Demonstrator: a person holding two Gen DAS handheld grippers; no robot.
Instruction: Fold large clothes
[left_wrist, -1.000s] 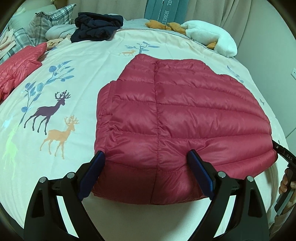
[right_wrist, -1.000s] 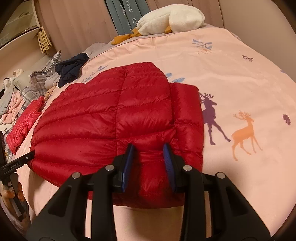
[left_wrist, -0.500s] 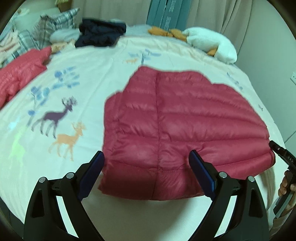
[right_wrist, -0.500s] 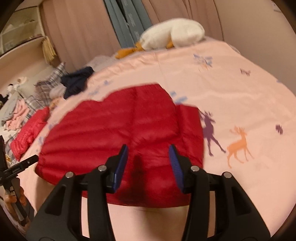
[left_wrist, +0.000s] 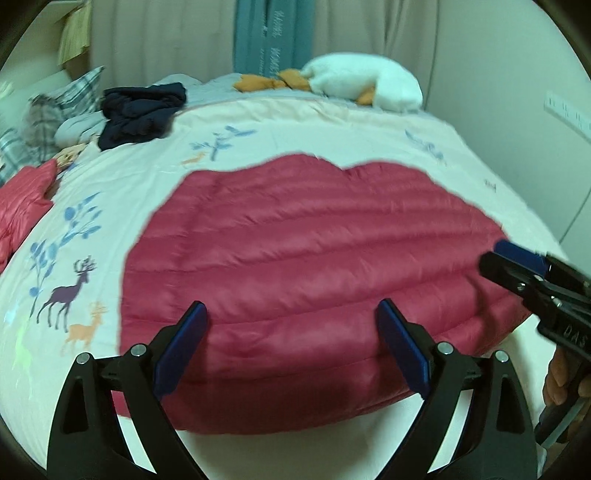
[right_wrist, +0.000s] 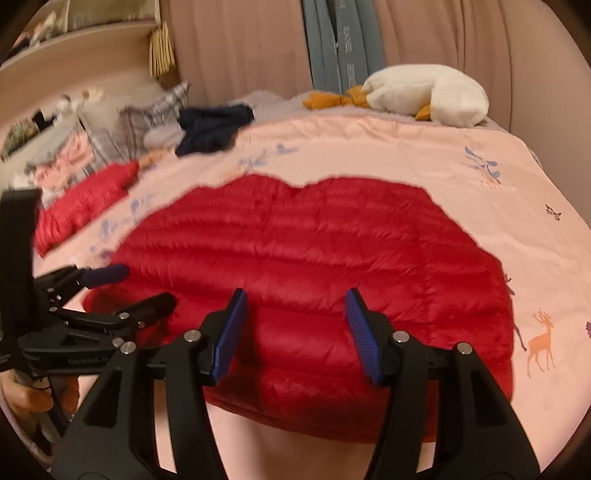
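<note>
Hovering open, both claws (left_wrist: 291, 347) (right_wrist: 295, 332) face the red jacket (left_wrist: 303, 258).

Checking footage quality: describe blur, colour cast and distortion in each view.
Left wrist: cool greenish cast, motion blur on the red down jacket, left claw sharper, fisheye bends the bed. Right wrist: warm pink cast, saturated jacket, similar blur and bending.

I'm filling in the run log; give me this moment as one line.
stage: between folds | red down jacket: folded, flat on bed | left gripper: open, empty | right gripper: open, empty
</note>
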